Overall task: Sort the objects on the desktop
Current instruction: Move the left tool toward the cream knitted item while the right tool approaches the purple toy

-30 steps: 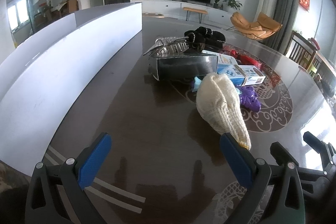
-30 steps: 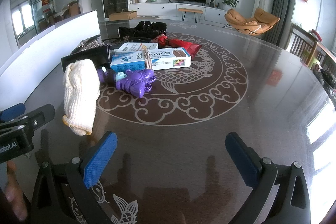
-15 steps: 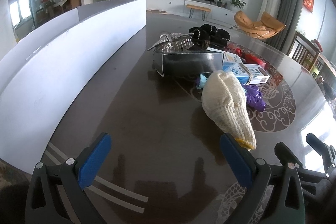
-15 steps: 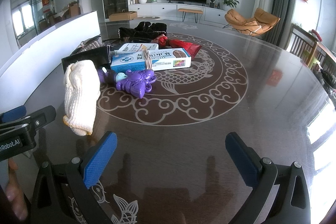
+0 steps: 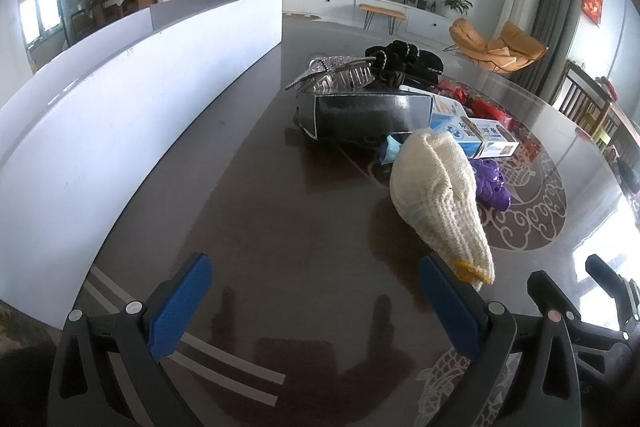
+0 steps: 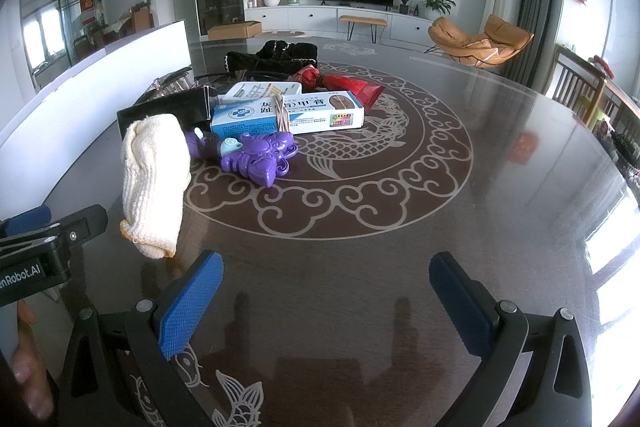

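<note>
Left wrist view shows my left gripper (image 5: 314, 301) spread wide with nothing between its blue pads, low over the dark glossy table (image 5: 280, 227). My right gripper (image 6: 326, 301) is equally wide apart and empty.

The risk I see is the cream knitted glove (image 5: 438, 199). It lies just beside my left tool's right finger, cuff end nearest, and I judge that a careless forward push could snag the loose knit and drag it into the pile behind. It is limp, so a pinch on one edge may let the rest trail and sweep the purple plastic toy (image 6: 258, 157) that touches its far end. The shiny tabletop would let light things slide, too.

The glove looks soft, ribbed and folded over, with a yellow-trimmed cuff. Behind it sit a blue-and-white medicine box (image 6: 288, 115), a black box (image 5: 370, 115), red packaging (image 6: 352, 87) and dark fabric (image 6: 280, 55), crowded together near the table's middle.
</note>
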